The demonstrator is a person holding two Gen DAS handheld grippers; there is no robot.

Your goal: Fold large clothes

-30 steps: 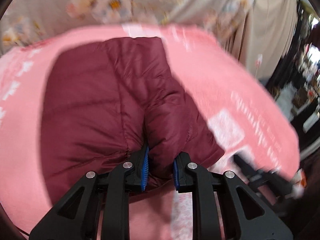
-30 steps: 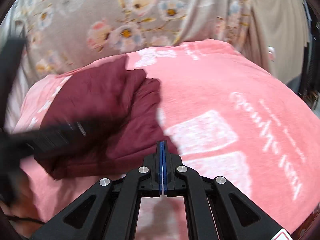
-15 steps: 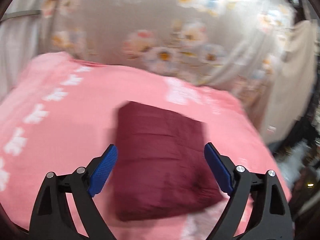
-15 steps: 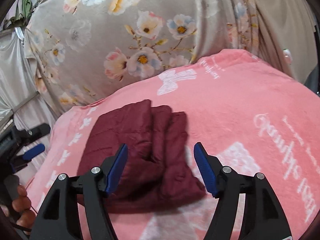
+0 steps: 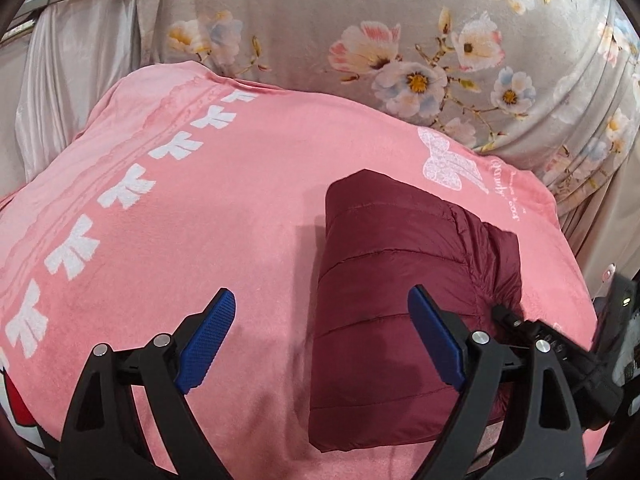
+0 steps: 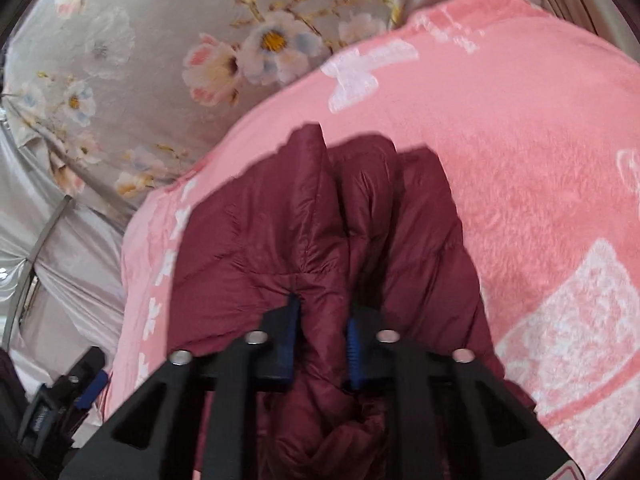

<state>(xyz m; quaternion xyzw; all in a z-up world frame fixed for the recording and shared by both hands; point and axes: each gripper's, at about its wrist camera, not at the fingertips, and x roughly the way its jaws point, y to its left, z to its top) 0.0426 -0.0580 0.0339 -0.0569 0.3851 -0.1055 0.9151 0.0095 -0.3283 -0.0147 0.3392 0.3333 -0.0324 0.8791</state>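
Pinching a ridge of the maroon puffer jacket (image 6: 320,240), the right gripper (image 6: 320,344), spread 0.5 s ago, has closed; the left gripper (image 5: 320,340) stays spread, the folded jacket ahead-right on the pink bed blanket (image 5: 200,200), suggesting 1 more fold.

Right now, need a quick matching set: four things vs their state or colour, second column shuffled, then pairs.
1. left gripper
2. right gripper
3. jacket
4. blanket

A. pink with white bows
B. open, holding nothing
C. dark red, quilted, folded
D. shut on a fold of fabric

Pairs: 1-B, 2-D, 3-C, 4-A
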